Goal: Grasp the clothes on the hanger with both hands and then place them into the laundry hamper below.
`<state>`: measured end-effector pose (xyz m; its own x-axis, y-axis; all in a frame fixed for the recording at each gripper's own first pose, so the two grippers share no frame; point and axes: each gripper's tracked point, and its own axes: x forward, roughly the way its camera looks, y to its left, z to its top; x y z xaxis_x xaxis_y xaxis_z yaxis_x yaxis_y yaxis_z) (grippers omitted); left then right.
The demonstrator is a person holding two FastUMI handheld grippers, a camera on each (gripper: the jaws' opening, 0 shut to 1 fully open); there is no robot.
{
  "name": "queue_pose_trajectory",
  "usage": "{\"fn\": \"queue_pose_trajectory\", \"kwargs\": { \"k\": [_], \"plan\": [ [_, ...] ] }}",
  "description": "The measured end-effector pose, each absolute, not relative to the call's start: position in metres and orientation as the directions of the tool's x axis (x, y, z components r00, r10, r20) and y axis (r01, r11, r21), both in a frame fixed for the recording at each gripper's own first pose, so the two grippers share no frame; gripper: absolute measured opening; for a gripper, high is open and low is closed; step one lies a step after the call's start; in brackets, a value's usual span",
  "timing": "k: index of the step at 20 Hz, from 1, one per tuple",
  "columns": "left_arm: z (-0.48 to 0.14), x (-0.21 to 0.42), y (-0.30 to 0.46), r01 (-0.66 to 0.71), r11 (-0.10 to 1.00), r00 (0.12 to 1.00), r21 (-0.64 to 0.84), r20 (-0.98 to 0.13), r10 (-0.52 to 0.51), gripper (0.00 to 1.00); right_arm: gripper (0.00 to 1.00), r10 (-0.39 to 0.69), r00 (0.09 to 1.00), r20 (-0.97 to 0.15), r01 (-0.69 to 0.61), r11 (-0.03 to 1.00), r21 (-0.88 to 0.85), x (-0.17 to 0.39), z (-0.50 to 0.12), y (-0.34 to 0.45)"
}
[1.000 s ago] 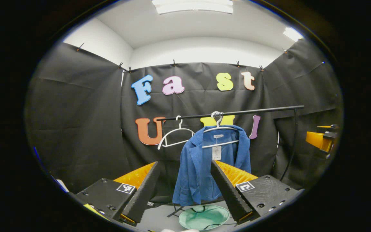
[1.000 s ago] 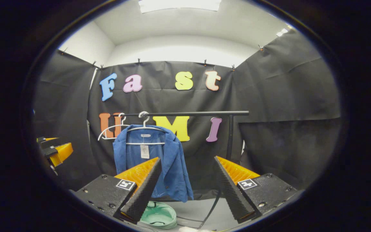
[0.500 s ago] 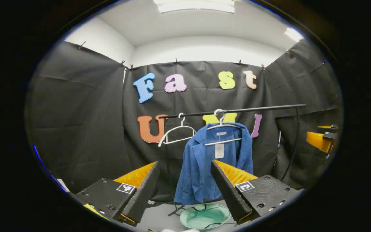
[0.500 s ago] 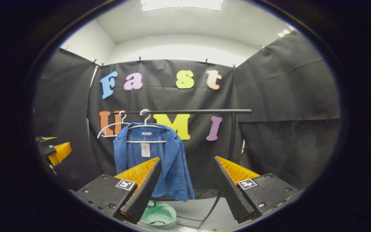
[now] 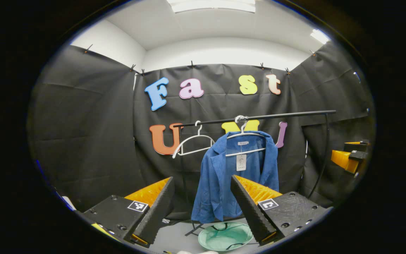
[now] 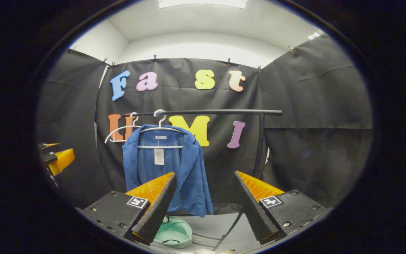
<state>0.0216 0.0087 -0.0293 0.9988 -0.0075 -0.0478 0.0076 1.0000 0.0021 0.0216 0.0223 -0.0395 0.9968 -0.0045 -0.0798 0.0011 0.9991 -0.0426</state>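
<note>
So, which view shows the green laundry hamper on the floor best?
The left gripper view: the hamper shows its open mouth and most of its rim below the blue jacket. In the right gripper view, one of that gripper's own fingers hides part of the hamper.

A plain blue woven jacket [image 5: 236, 176] hangs on a white wire hanger [image 5: 244, 134], with a white paper tag [image 5: 241, 162] at its 12 o'clock. At 9 o'clock hangs another bare white hanger [image 5: 193, 144]. The thin metal rail [image 6: 217, 112] is black. At 6 o'clock lies a pale mint-green fabric hamper [image 5: 225, 236] with dark handles.
</note>
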Motion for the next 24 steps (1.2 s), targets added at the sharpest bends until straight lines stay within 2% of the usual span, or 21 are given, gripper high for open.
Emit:
{"fn": "queue_pose_trajectory", "kwargs": {
  "k": [9, 16, 24],
  "plan": [
    [-0.045, 0.087, -0.030, 0.004, 1.000, 0.999, 0.000, -0.052, -0.004, 0.98, 0.99, 0.099, 0.989, -0.108, -0.106, 0.993, -0.057, 0.108, -0.056, 0.037],
    [-0.070, 0.156, -0.065, -0.019, 1.000, 0.996, 0.002, -0.091, 0.019, 0.99, 0.99, 0.203, 0.971, -0.130, -0.212, 0.976, -0.056, 0.200, -0.069, 0.055],
    [-0.085, 0.230, -0.077, -0.074, 0.997, 0.993, 0.039, -0.092, 0.077, 0.97, 1.00, 0.255, 0.952, -0.167, -0.267, 0.962, -0.053, 0.304, -0.086, 0.071]
  ]
}}
